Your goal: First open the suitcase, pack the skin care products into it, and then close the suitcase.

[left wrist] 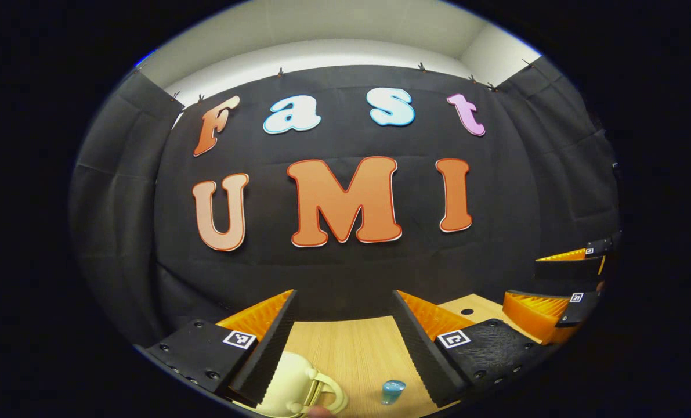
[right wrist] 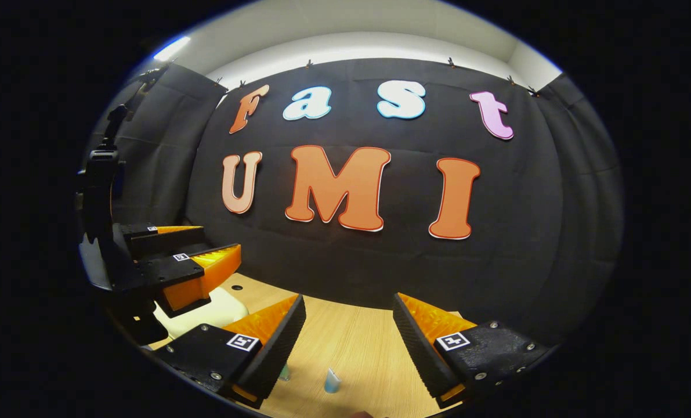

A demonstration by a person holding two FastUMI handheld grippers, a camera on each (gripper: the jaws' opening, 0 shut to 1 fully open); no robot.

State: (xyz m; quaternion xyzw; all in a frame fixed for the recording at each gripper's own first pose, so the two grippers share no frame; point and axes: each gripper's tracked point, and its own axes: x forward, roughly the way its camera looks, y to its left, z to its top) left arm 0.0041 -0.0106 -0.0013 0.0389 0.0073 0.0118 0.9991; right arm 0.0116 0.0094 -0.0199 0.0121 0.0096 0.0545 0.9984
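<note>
booth wall (left wrist: 345,273): black cloth, hung from clips along the top, fills the back in both views; pale ceiling above it.
table (left wrist: 351,354): light wood top, low in both views, runs back to the cloth; small dark hole in it near the far right in the left gripper view, another near the far left in the right gripper view.
suitcase (left wrist: 296,383): cream, rounded shell with a loop handle, lying on the table at the bottom edge of the left gripper view, partly under that gripper's left finger; looks closed but mostly cut off, can't be sure. In the right gripper view a cream patch (right wrist: 206,313) shows on the left under the other gripper.
left gripper (left wrist: 345,342): fingers wide apart, nothing between them, raised above the table, pointing at the cloth. Also seen at left in the right gripper view (right wrist: 191,261), fingers apart there too.
right gripper (right wrist: 348,348): fingers spread wide, holding nothing, above the table. Seen at far right in the left gripper view (left wrist: 565,284).
skin care bottle (left wrist: 393,392): small, clear blue, on the table just right of the suitcase, between the left gripper's fingers but below them, not touched. Right gripper view: small blue item (right wrist: 332,381) on the table at the bottom between the fingers.
second small item (right wrist: 285,372): bluish, peeking by the right gripper's left finger, too hidden to tell.
</note>
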